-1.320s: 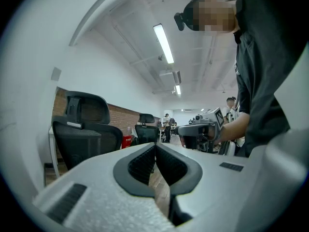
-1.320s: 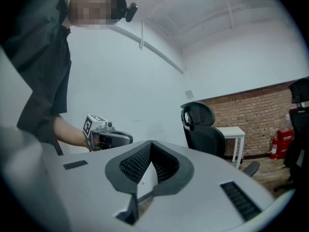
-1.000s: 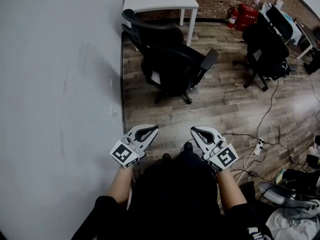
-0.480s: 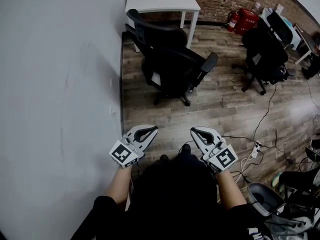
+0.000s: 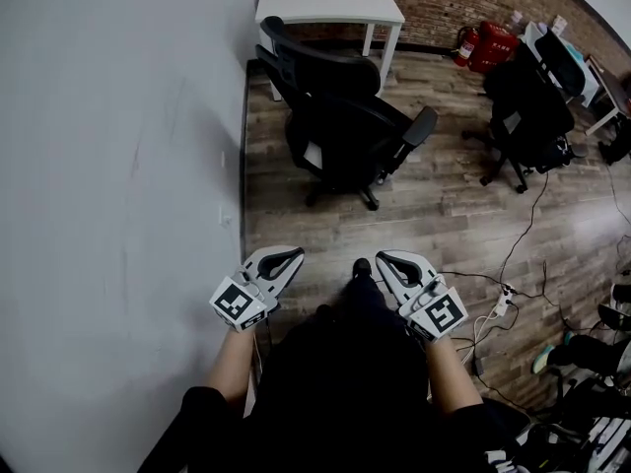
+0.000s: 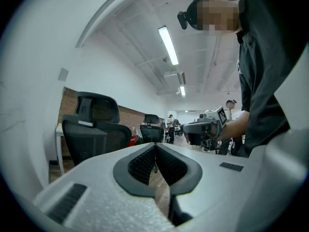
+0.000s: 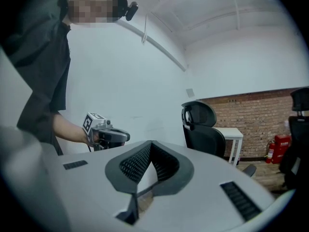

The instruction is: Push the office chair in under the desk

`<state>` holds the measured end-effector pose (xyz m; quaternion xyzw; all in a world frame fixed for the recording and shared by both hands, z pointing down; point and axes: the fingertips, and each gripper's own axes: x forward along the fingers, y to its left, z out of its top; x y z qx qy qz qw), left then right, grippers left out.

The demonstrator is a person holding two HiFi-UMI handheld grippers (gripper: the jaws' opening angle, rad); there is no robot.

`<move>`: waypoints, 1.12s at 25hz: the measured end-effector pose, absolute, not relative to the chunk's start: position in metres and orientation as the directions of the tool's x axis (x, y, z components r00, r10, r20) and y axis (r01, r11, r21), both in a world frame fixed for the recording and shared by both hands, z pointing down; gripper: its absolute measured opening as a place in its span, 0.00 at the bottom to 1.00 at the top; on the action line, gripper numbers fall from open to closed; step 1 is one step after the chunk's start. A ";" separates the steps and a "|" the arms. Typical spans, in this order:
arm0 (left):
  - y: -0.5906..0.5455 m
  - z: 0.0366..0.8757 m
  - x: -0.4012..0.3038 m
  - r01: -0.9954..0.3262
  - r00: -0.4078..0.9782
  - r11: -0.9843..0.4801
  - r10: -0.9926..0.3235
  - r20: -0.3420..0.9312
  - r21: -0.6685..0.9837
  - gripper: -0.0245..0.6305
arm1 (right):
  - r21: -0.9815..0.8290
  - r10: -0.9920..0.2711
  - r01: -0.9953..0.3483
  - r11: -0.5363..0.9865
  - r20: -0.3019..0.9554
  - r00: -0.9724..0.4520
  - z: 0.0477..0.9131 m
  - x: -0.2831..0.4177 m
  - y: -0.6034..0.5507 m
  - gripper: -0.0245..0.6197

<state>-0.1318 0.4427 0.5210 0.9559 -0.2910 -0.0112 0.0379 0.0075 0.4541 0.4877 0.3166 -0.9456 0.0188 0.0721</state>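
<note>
the office chair (image 5: 340,126) stands out from the white desk (image 5: 329,0), its back toward it. the left gripper (image 5: 284,258) and right gripper (image 5: 391,260) are well short of it, jaws closed and empty.

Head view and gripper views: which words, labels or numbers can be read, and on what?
None is readable.
Left gripper and right gripper: marker cubes bear square patterns, no letters.
Black mesh office chair: white tag, too small.
Red fire extinguishers: labels too small.
</note>
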 end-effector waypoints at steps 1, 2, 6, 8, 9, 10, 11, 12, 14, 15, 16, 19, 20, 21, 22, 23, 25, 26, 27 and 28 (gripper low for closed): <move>0.439 0.521 -0.132 -0.558 0.829 -0.826 -0.559 0.001 0.077 0.07 | 0.006 -0.598 -0.604 0.797 0.151 -0.788 0.491 0.009 0.451 0.05; 0.437 0.522 -0.133 -0.561 0.827 -0.825 -0.562 0.002 0.077 0.07 | 0.002 -0.598 -0.605 0.797 0.148 -0.788 0.493 0.009 0.449 0.05; 0.428 0.524 -0.139 -0.572 0.819 -0.816 -0.573 0.015 0.077 0.07 | -0.007 -0.609 -0.615 0.788 0.128 -0.783 0.494 0.011 0.431 0.05; 0.420 0.524 -0.144 -0.584 0.812 -0.809 -0.583 0.026 0.073 0.07 | -0.010 -0.607 -0.611 0.791 0.108 -0.787 0.495 0.012 0.417 0.05; 0.416 0.525 -0.147 -0.590 0.807 -0.804 -0.590 0.030 0.072 0.07 | -0.014 -0.599 -0.602 0.798 0.086 -0.796 0.492 0.009 0.409 0.05; 0.411 0.525 -0.150 -0.598 0.801 -0.798 -0.598 0.034 0.075 0.07 | -0.019 -0.591 -0.594 0.804 0.071 -0.803 0.490 0.006 0.402 0.05; 0.405 0.526 -0.154 -0.607 0.795 -0.791 -0.606 0.037 0.079 0.07 | -0.023 -0.587 -0.589 0.808 0.063 -0.807 0.489 0.004 0.394 0.05; 0.399 0.527 -0.157 -0.614 0.789 -0.785 -0.613 0.040 0.085 0.07 | -0.023 -0.586 -0.588 0.808 0.063 -0.808 0.489 0.002 0.384 0.05; 0.384 0.530 -0.159 -0.615 0.788 -0.783 -0.613 0.051 0.089 0.07 | -0.005 -0.592 -0.595 0.804 0.091 -0.801 0.493 0.001 0.365 0.05; 0.376 0.533 -0.159 -0.612 0.791 -0.787 -0.608 0.062 0.086 0.07 | 0.009 -0.593 -0.596 0.803 0.106 -0.798 0.496 0.001 0.355 0.05; 0.368 0.537 -0.159 -0.609 0.793 -0.789 -0.605 0.076 0.082 0.07 | 0.021 -0.591 -0.593 0.805 0.113 -0.799 0.498 -0.001 0.346 0.05; 0.335 0.541 -0.164 -0.621 0.783 -0.780 -0.614 0.097 0.078 0.07 | 0.040 -0.576 -0.575 0.817 0.107 -0.810 0.503 -0.006 0.320 0.05; 0.322 0.540 -0.166 -0.625 0.780 -0.777 -0.618 0.098 0.071 0.07 | 0.044 -0.574 -0.573 0.818 0.102 -0.812 0.502 -0.007 0.310 0.05; 0.309 0.537 -0.168 -0.626 0.779 -0.777 -0.619 0.102 0.064 0.07 | 0.053 -0.575 -0.573 0.818 0.099 -0.812 0.501 -0.006 0.299 0.05; 0.296 0.534 -0.170 -0.626 0.778 -0.778 -0.619 0.107 0.055 0.07 | 0.066 -0.578 -0.574 0.816 0.095 -0.810 0.498 -0.005 0.288 0.05; 0.284 0.531 -0.172 -0.627 0.777 -0.778 -0.619 0.112 0.047 0.07 | 0.080 -0.583 -0.577 0.813 0.092 -0.807 0.495 -0.004 0.278 0.05; 0.262 0.525 -0.176 -0.628 0.775 -0.777 -0.621 0.122 0.035 0.07 | 0.103 -0.592 -0.584 0.805 0.084 -0.801 0.490 0.000 0.260 0.05; 0.251 0.522 -0.178 -0.629 0.773 -0.777 -0.621 0.128 0.030 0.07 | 0.113 -0.595 -0.586 0.802 0.081 -0.799 0.487 0.003 0.252 0.05; 0.240 0.519 -0.179 -0.630 0.772 -0.776 -0.622 0.132 0.027 0.07 | 0.127 -0.597 -0.585 0.801 0.084 -0.798 0.485 0.006 0.244 0.05; 0.229 0.515 -0.181 -0.630 0.771 -0.776 -0.622 0.135 0.021 0.07 | 0.145 -0.599 -0.584 0.799 0.091 -0.796 0.483 0.010 0.235 0.05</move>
